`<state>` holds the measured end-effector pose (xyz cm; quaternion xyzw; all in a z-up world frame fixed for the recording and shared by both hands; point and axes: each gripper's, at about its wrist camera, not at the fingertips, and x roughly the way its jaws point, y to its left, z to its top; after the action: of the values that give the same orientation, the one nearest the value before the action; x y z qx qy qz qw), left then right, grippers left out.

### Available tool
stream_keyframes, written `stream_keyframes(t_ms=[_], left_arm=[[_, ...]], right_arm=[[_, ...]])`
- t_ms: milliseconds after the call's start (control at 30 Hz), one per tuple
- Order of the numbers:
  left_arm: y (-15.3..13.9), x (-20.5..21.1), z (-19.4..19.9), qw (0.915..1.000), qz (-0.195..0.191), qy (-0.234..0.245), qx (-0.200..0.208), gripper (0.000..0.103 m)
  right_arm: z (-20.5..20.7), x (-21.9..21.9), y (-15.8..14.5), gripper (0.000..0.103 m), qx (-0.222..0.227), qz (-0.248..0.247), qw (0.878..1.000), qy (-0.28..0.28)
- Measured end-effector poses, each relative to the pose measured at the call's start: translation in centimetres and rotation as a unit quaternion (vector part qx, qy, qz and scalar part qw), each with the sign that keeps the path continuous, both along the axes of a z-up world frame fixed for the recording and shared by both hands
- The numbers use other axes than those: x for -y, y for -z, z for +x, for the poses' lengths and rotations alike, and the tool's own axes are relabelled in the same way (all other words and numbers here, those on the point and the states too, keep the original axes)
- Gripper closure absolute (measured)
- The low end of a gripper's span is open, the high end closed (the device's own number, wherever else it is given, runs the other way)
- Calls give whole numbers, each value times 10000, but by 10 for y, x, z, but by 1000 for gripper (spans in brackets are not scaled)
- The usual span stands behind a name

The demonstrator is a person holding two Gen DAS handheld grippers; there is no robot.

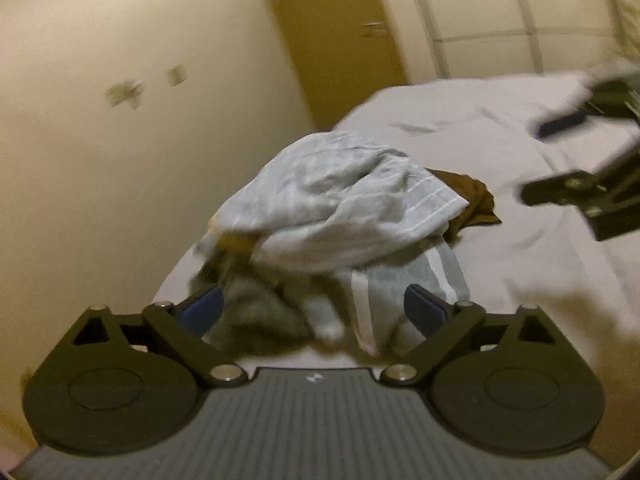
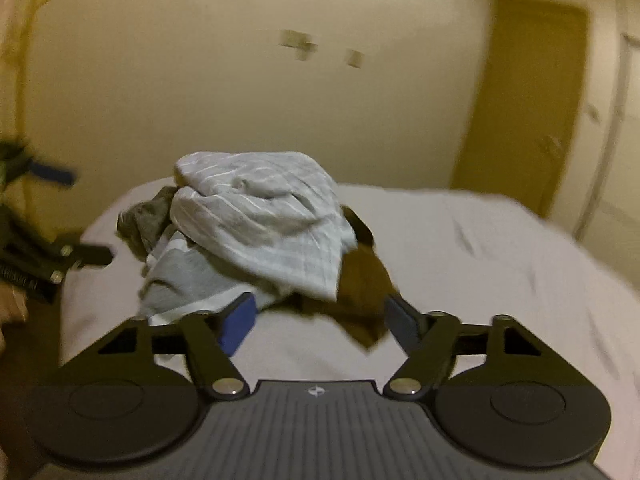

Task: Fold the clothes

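Note:
A pile of clothes lies on a bed with a pale sheet (image 1: pixel 500 152). On top is a light grey garment with thin white stripes (image 1: pixel 340 200), also in the right wrist view (image 2: pixel 272 216). Under it are a grey piece with a white band (image 1: pixel 400 284), a dark grey piece (image 2: pixel 144 220) and a brown garment (image 2: pixel 360 292). My left gripper (image 1: pixel 314 312) is open, its blue pads on either side of the pile's near edge. My right gripper (image 2: pixel 322 320) is open in front of the brown garment. It also shows at the right of the left wrist view (image 1: pixel 560 160).
A cream wall (image 2: pixel 240 92) stands behind the bed, with a yellow-brown door (image 2: pixel 524 100) to the right. The sheet (image 2: pixel 480 260) spreads wide to the right of the pile. The left gripper shows at the left edge of the right wrist view (image 2: pixel 48 216).

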<state>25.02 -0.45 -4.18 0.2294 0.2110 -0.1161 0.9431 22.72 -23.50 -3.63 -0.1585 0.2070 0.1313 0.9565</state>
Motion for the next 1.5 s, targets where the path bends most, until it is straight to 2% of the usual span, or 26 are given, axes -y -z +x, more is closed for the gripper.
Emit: stream_keyframes(t_ms=[100, 167, 233, 267, 300, 367, 433, 467, 500, 533, 567, 667, 833, 933, 1033, 1133, 1267, 1400, 1467, 1500], left_arm=[[7, 6, 29, 9983, 386, 428, 49, 29], [14, 12, 44, 9960, 628, 627, 71, 38], [22, 17, 59, 9928, 868, 824, 92, 55], [26, 20, 66, 9908, 987, 922, 102, 60], [28, 20, 71, 9898, 1028, 982, 80, 73], [27, 16, 78, 9922, 840, 911, 115, 88], [23, 9, 81, 9951, 509, 833, 128, 97], [20, 5, 81, 9961, 325, 807, 126, 98], [13, 8, 74, 9958, 306, 844, 205, 98], [6, 10, 68, 9953, 287, 881, 284, 99], [-2, 13, 61, 9948, 268, 917, 363, 100], [-24, 22, 41, 9927, 210, 1026, 599, 101], [-60, 36, 9, 9877, 113, 1207, 991, 101], [-88, 59, -34, 9801, -134, 1586, 1189, 101], [-111, 88, -85, 9681, -424, 2049, 1376, 101], [-124, 114, -133, 9536, -801, 2592, 1304, 101], [-127, 151, -189, 9254, -1180, 3471, 966, 101], [-110, 194, -222, 8986, -1231, 4164, 623, 98], [-91, 216, -225, 8933, -1267, 4293, 412, 96], [-81, 227, -227, 8904, -1286, 4356, 306, 91]], right_arm=[[26, -16, 8, 39, 263, -651, 9950, -712], [43, -26, 16, 39, 365, -1052, 9886, -1010], [59, -35, 27, 39, 407, -1382, 9825, -1180], [67, -38, 32, 39, 408, -1499, 9798, -1257], [75, -42, 37, 39, 405, -1610, 9771, -1328], [90, -46, 42, 44, 362, -1633, 9758, -1410], [103, -47, 42, 48, 223, -1350, 9805, -1412], [107, -48, 43, 59, 163, -1265, 9817, -1412], [110, -49, 44, 67, 107, -1226, 9821, -1425], [112, -51, 45, 92, 70, -1224, 9821, -1427], [111, -55, 46, 103, 94, -1329, 9813, -1392], [94, -62, 37, 103, 382, -1636, 9786, -1191], [46, -37, -19, 103, 994, -1518, 9801, -809], [-1, -13, -57, 103, 1288, -1469, 9794, -517], [-59, 13, -89, 103, 1536, -1507, 9764, -183], [-125, 42, -112, 103, 1630, -1491, 9751, 179], [-216, 80, -130, 103, 1594, -1508, 9727, 756], [-289, 112, -124, 103, 1329, -1562, 9692, 1364], [-312, 128, -113, 103, 1090, -1617, 9668, 1653], [-321, 139, -104, 103, 937, -1627, 9655, 1805]])
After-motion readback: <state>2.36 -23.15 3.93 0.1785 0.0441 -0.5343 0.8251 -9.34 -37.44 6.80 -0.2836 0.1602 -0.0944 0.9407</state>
